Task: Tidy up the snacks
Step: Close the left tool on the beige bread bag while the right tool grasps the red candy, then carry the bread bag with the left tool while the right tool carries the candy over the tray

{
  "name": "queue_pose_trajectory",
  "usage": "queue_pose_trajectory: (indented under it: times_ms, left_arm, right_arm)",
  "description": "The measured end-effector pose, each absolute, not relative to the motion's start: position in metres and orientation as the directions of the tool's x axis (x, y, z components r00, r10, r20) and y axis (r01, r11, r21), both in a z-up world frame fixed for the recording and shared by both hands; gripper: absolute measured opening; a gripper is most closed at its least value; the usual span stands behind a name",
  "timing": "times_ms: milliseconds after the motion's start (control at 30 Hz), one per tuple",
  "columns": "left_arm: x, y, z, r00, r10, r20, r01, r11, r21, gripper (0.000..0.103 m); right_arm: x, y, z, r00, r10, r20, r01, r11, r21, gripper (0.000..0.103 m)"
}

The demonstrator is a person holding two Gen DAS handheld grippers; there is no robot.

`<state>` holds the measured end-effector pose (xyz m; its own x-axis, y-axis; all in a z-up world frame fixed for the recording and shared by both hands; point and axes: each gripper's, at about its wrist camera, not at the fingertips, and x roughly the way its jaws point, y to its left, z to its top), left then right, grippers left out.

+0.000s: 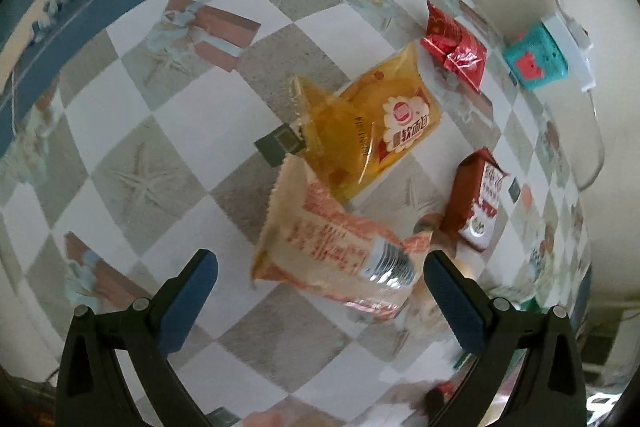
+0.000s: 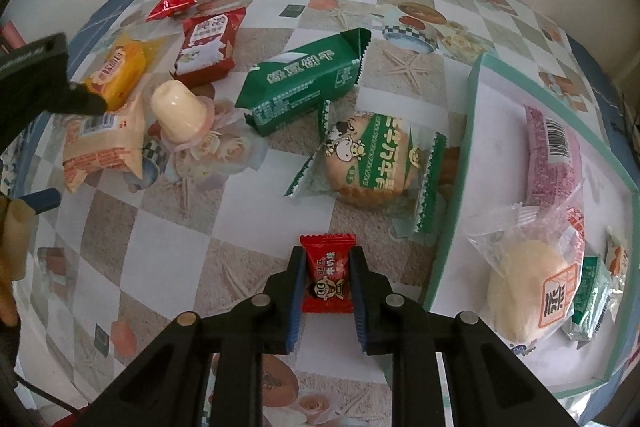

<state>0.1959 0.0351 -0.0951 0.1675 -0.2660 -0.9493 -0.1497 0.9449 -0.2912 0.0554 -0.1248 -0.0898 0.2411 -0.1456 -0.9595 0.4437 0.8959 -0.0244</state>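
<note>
Right gripper (image 2: 327, 281) clamped on red candy (image 2: 327, 273), just left of tray (image 2: 452, 187). Left gripper (image 1: 320, 281) released, wide above beige snack pack (image 1: 324, 247) on counter (image 1: 132, 131).

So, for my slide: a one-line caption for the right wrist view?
Right gripper shut on a small red candy, beside the green-rimmed tray of sorted snacks.

The right gripper (image 2: 327, 277) points steeply down, its jaws clamped narrow on something. The left gripper (image 1: 320, 291) also tilts downward, jaws spread wide, gripping nothing.
</note>
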Motion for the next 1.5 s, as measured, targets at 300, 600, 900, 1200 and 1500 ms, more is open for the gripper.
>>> queue_pose_trajectory:
  times_ms: [300, 600, 900, 1200, 1500]
  left_arm:
    - [0.202, 0.036, -0.106, 0.199, -0.226, -0.953, -0.212, 0.940, -0.267, 0.102]
    - [0.199, 0.051, -0.110, 0.112, -0.197, -0.974, -0.208, 0.954, -0.216, 0.102]
    - [0.191, 0.036, -0.103, 0.101, -0.246, -0.964, -0.149, 0.954, -0.259, 0.071]
    - [0.186, 0.027, -0.093, 0.113, -0.262, -0.958, -0.092, 0.958, -0.273, 0.051]
    - [0.179, 0.033, -0.066, 0.170, -0.277, -0.946, -0.064, 0.955, -0.291, 0.049]
  right_arm:
    - [0.052, -0.135, -0.092, 0.261, -0.121, -0.958, 0.450, 0.893, 0.010, 0.022]
    - [0.037, -0.139, -0.086, 0.268, -0.109, -0.957, 0.467, 0.884, 0.030, 0.022]
    - [0.031, -0.141, -0.082, 0.285, -0.088, -0.955, 0.467, 0.883, 0.058, 0.020]
    - [0.025, -0.141, -0.064, 0.330, -0.081, -0.940, 0.475, 0.875, 0.091, 0.020]
    - [0.017, -0.136, -0.026, 0.427, -0.103, -0.898, 0.475, 0.871, 0.126, 0.020]
